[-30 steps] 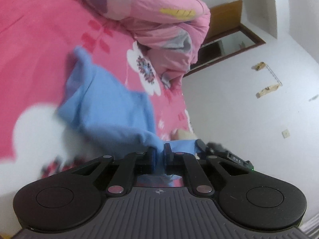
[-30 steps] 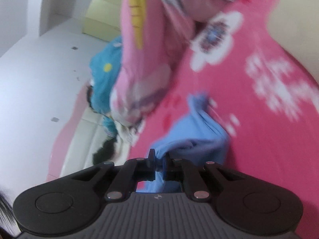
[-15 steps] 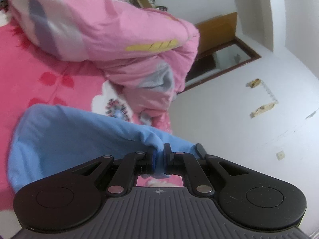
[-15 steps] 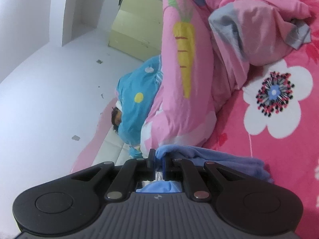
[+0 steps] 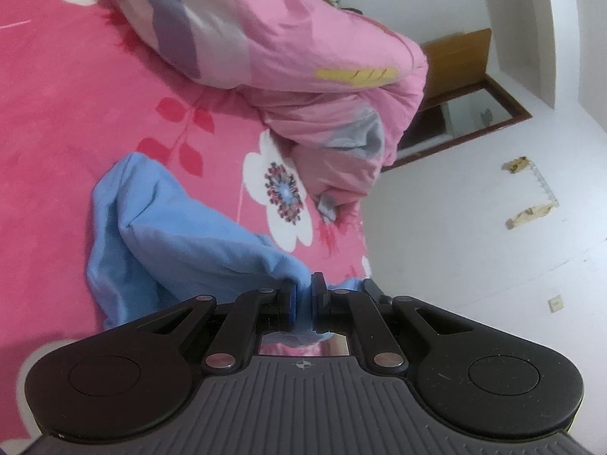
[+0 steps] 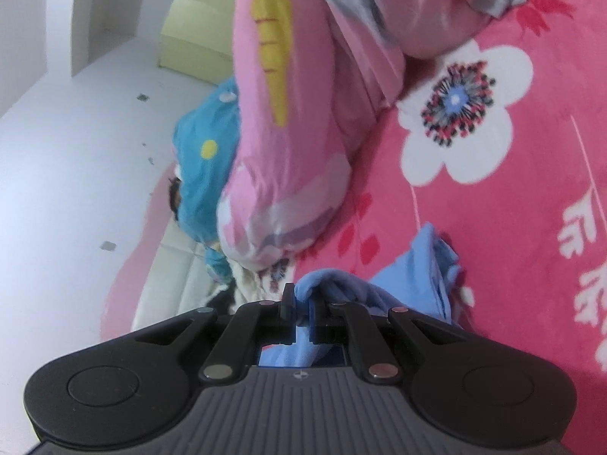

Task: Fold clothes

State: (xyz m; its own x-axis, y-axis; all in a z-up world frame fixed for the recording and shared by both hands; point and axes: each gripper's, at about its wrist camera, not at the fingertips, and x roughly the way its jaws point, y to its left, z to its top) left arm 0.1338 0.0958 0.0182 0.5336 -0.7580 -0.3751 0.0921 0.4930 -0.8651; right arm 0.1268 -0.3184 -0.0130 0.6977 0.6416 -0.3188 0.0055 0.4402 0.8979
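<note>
A light blue garment (image 5: 178, 235) lies partly on the pink flowered bed sheet (image 5: 57, 113), one edge lifted. My left gripper (image 5: 302, 288) is shut on that edge, and the cloth hangs down and left from the jaws to the sheet. In the right wrist view the same blue garment (image 6: 413, 276) is bunched beside the jaws, and my right gripper (image 6: 301, 301) is shut on another part of its edge. The cloth between the two grips is hidden under the gripper bodies.
A rumpled pink quilt (image 5: 288, 49) with a carrot print (image 6: 273, 45) is heaped at the head of the bed. A blue spotted blanket (image 6: 201, 174) lies beyond it by the white wall. A dark wood-framed opening (image 5: 470, 113) shows past the bed's edge.
Both grippers kept their hold and swept across the bed. The blue garment, spread wide in front of the left gripper half a second ago, now trails down to the sheet in a narrower fold.
</note>
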